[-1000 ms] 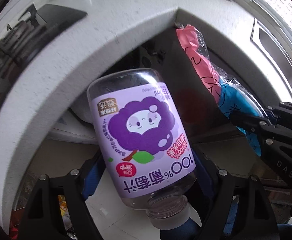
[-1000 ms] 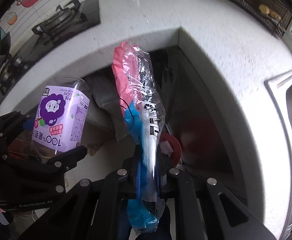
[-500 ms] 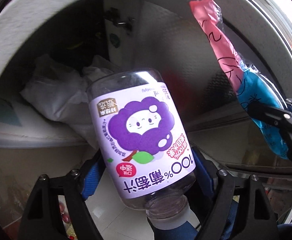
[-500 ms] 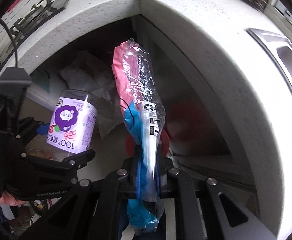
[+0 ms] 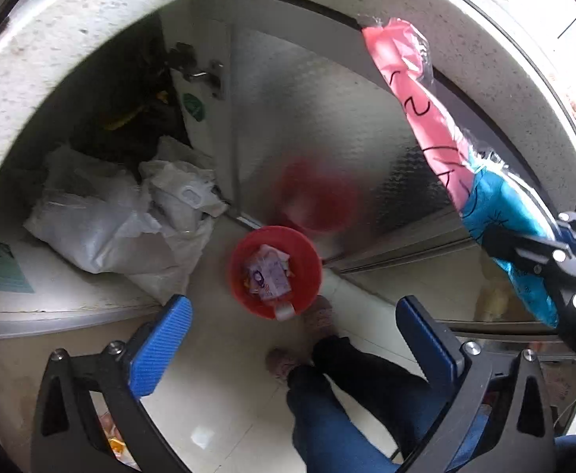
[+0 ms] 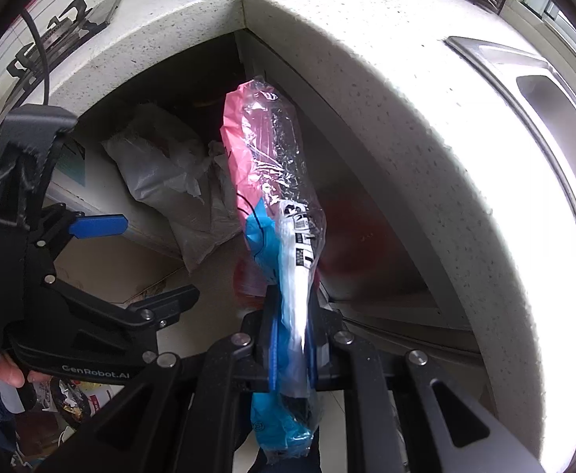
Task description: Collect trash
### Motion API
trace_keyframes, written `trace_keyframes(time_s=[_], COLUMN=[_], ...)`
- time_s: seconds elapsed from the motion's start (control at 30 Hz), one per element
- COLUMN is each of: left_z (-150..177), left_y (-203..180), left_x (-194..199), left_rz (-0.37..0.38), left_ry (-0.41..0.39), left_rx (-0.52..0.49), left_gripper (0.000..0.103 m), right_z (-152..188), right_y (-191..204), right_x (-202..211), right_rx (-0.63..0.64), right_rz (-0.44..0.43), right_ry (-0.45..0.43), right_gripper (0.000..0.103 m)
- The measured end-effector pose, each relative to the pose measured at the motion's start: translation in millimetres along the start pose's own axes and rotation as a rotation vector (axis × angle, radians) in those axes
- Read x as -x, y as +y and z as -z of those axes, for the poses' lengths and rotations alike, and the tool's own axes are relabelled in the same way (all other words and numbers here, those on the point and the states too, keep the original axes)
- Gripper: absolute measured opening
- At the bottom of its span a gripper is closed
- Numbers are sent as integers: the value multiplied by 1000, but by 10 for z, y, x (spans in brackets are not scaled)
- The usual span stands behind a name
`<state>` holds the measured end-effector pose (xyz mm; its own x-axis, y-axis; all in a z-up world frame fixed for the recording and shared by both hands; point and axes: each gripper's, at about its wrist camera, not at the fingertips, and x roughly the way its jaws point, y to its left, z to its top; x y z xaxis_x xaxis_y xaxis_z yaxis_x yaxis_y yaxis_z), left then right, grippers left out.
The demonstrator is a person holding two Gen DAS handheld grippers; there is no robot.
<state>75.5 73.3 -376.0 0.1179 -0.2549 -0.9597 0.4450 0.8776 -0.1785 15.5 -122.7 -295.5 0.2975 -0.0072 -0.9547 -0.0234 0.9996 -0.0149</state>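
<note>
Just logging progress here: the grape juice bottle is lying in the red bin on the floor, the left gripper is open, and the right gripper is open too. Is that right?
Not quite. The right gripper is shut on the pink and blue wrapper, as the right wrist view shows. The rest holds: the bottle lies in the red bin and the left gripper is open.

I am in a home kitchen. A speckled stone counter point(image 6: 366, 90) turns a corner above me; a steel sink point(image 6: 540, 90) is set into it and a gas stove point(image 6: 51, 27) sits on it. Below the counter, a tiled floor point(image 5: 225, 394).
</note>
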Motion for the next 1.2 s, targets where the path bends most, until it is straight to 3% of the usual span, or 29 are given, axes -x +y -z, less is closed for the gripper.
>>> trace_keyframes(time_s=[0.33,0.8,0.87,0.9,0.93,0.97,1.0,1.2], left_z=[198,480,487,494,501,504,505,502], left_y=[311,588,603,607,609,606,597,571], left_x=[301,-2,-65,-86,-98,-109,-113,43], left_rz=[-61,-117,-118,-116,-115,-117,-120,-139], left_ry=[-38,-31,-27,-29,-29,-28,-26,-32], left_rx=[107,189,196,198,200,200,197,201], left_gripper=[103,103,103,103,103,103,103,103], right_z=[-60,111,126,148,151,172,198,174], right_y=[150,274,271,255,218,197,191,156], right_x=[-165,-1074,-1120,-1107,-1076,-1087,-1097,-933], right_rx=[70,145,156,159,156,148,142,120], right_rz=[-48,-45,-32,-21,-16,-19,-18,-52], right_ry=[40,126,120,117,114,107,102,138], right_gripper=[10,10,20,42,70,79,85,96])
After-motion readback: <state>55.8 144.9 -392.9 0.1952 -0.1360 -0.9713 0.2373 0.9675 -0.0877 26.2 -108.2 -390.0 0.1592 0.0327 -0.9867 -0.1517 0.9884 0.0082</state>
